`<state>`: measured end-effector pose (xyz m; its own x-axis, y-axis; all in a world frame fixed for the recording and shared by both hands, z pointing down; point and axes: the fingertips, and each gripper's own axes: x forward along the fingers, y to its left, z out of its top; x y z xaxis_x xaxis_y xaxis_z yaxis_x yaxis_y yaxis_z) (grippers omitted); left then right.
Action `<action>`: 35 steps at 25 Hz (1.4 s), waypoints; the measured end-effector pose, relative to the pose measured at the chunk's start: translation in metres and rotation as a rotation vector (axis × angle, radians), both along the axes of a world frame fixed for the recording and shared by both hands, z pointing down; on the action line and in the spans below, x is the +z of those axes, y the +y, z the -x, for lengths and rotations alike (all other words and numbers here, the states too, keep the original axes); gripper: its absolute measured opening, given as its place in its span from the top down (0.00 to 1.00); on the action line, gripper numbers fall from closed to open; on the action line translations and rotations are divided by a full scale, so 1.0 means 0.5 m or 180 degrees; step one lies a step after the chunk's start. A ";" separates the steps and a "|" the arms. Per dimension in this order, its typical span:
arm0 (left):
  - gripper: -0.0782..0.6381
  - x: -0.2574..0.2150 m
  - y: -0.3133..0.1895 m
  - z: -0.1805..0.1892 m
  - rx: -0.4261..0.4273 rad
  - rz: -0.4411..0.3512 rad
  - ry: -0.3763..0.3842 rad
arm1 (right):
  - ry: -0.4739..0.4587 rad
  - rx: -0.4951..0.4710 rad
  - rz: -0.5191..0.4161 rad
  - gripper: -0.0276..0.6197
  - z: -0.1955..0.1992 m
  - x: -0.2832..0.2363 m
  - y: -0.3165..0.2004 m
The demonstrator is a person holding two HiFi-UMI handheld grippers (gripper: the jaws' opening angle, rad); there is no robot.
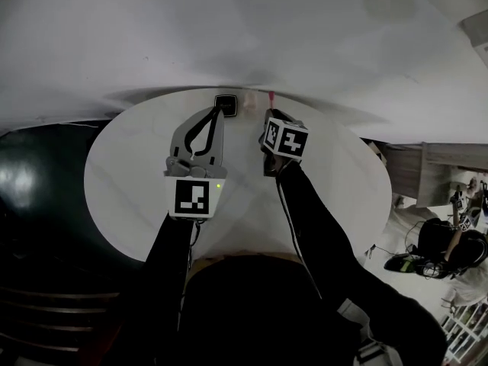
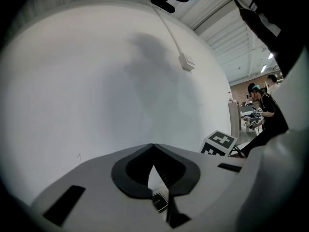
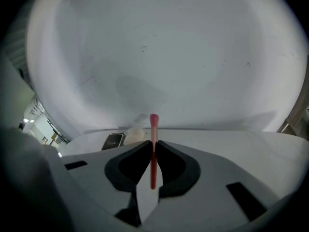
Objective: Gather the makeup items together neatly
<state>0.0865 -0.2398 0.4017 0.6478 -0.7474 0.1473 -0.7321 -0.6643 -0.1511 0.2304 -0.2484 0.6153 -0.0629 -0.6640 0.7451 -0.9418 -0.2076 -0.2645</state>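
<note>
A round white table (image 1: 114, 174) stands against a white wall. At its far edge lies a black compact (image 1: 226, 104), and a pale puff (image 3: 135, 134) sits right of the compact (image 3: 113, 140) in the right gripper view. My left gripper (image 1: 219, 113) hovers just in front of the compact, jaws shut with nothing between the tips (image 2: 153, 146); the compact (image 2: 159, 202) shows below the jaws. My right gripper (image 3: 154, 143) is shut on a pink makeup brush (image 3: 154, 124), whose head sticks out past the tips. In the head view the brush (image 1: 271, 95) points at the table's far edge.
The white wall (image 1: 244, 29) rises directly behind the table. A dark floor (image 1: 38, 181) lies to the left. To the right are a cabinet (image 1: 435, 174), bags, cables and a person (image 1: 465, 242) further off.
</note>
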 end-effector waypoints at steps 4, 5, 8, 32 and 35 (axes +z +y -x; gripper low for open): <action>0.87 0.020 -0.016 0.003 -0.0012 0.0070 -0.0008 | -0.0084 0.0114 0.0086 0.86 -0.010 0.028 -0.020; 0.87 0.022 -0.018 0.005 -0.0017 0.0076 -0.0006 | -0.0108 0.0133 0.0093 0.86 -0.010 0.030 -0.023; 0.87 0.028 -0.025 0.010 -0.0035 0.0101 0.0001 | -0.0134 0.0159 0.0105 0.86 -0.009 0.034 -0.026; 0.87 -0.025 -0.009 0.017 -0.0082 0.0002 -0.0009 | 0.0058 -0.0105 -0.0186 0.78 -0.006 -0.029 -0.004; 0.87 -0.036 0.007 0.019 -0.0131 -0.0019 0.0006 | 0.0126 -0.0281 -0.0392 0.78 0.002 -0.055 -0.001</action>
<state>0.0770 -0.2364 0.3836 0.6168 -0.7743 0.1415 -0.7590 -0.6327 -0.1537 0.2295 -0.2489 0.5876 -0.0973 -0.7437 0.6614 -0.9651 -0.0918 -0.2452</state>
